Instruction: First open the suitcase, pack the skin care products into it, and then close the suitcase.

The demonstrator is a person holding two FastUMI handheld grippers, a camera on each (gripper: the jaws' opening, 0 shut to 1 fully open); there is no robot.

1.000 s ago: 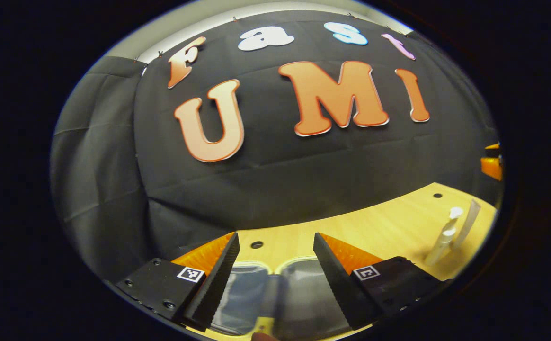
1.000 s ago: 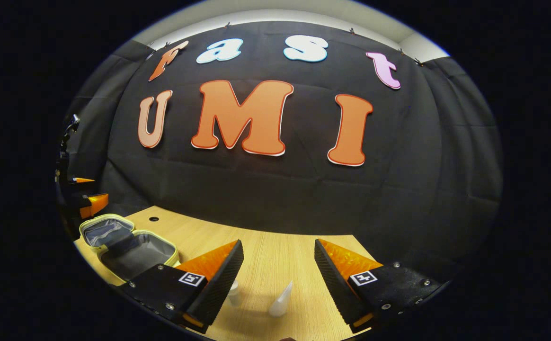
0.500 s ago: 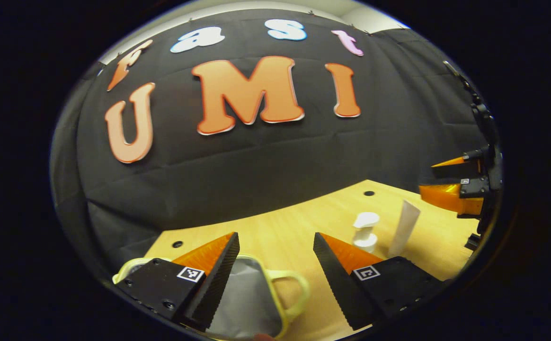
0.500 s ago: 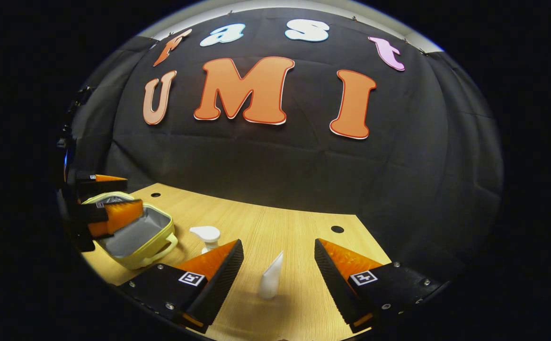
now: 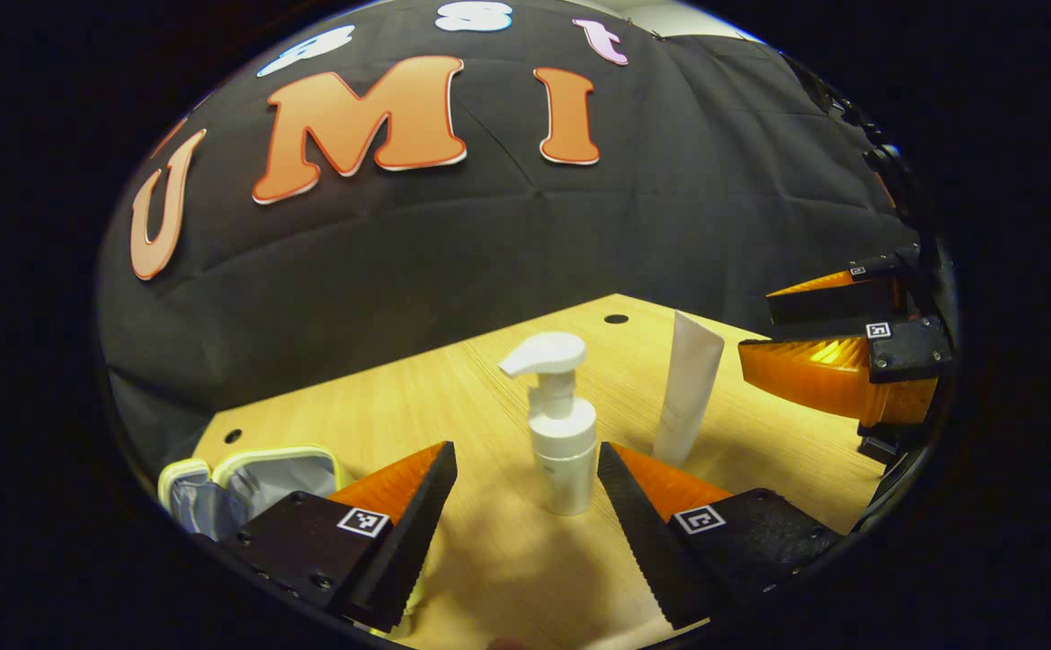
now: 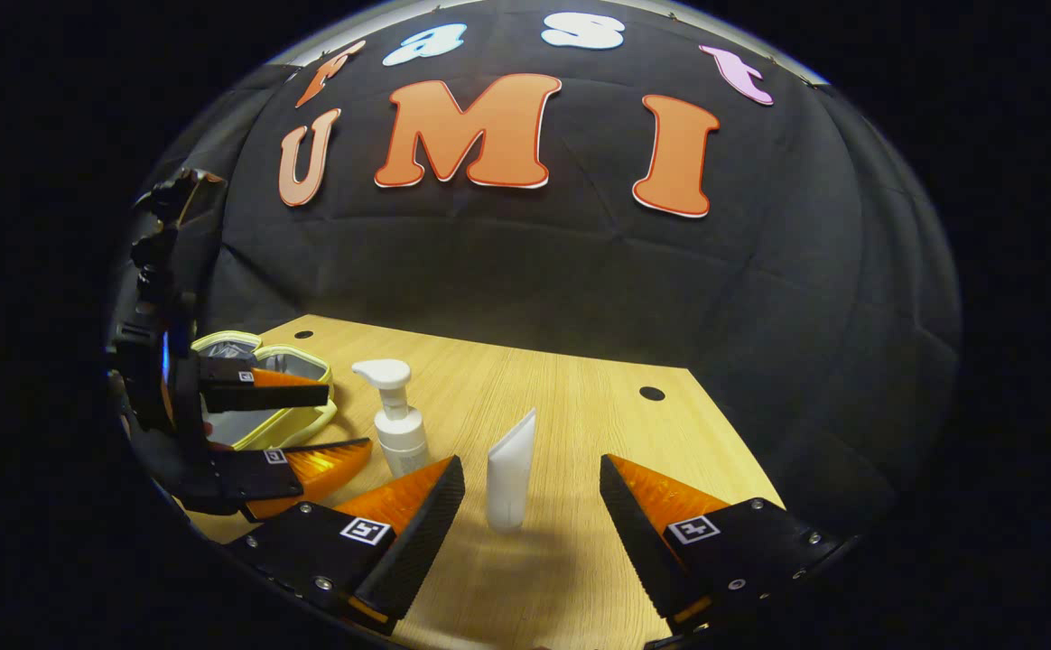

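Near the desk's middle, the left tool (image 5: pixel 525 506), spread apart, should close squarely on the upright pump bottle's (image 5: pixel 562 442) body, sparing its pump head, with the case (image 5: pixel 255 474) open behind.

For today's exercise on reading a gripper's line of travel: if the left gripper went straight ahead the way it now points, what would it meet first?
Most likely the pump bottle, which stands upright between the open left gripper's fingers, just ahead. Exact depth is hard to judge.
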